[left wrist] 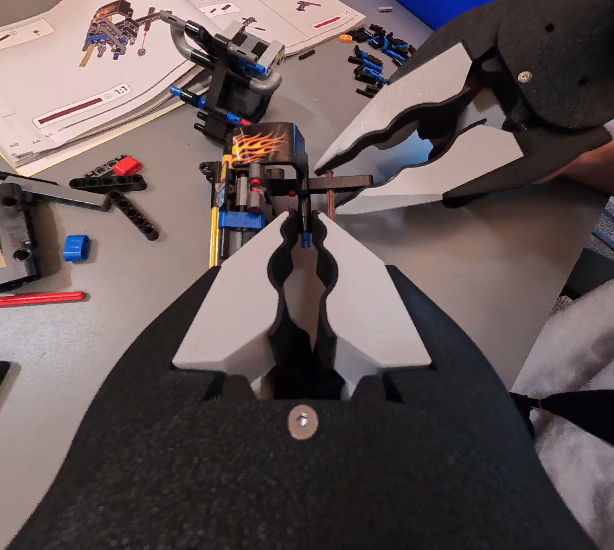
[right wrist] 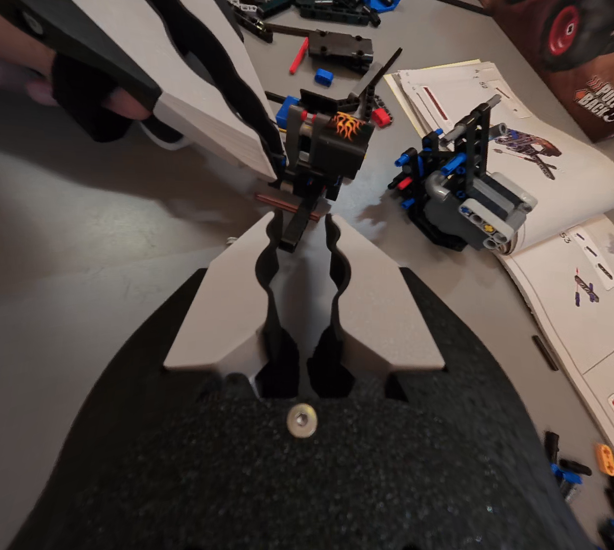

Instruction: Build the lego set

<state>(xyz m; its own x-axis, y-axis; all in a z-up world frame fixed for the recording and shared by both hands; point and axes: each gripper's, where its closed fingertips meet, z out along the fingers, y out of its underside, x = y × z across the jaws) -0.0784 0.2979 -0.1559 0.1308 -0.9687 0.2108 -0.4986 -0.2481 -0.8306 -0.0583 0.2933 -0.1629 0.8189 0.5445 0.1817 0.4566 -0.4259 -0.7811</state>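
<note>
1. I hold the flame-panel assembly [left wrist: 262,175] with the left gripper [left wrist: 303,218], jaws clamped on a black pin with a blue tip [left wrist: 305,225] at its near side.
2. The right gripper [right wrist: 300,221] brackets the black beam [right wrist: 295,228] from 3 o'clock in the left view; I cannot tell whether its jaws grip it.
3. A brown axle [left wrist: 330,198] crosses that beam. To do this well, I judge: keep the left clamp steady, push straight along the axle, avoid twisting.
4. The assembly sits at 12 o'clock of both jaws, on the table [left wrist: 432,268]; a second sub-assembly [left wrist: 232,75] lies beyond by the manual [left wrist: 83,69].
</note>
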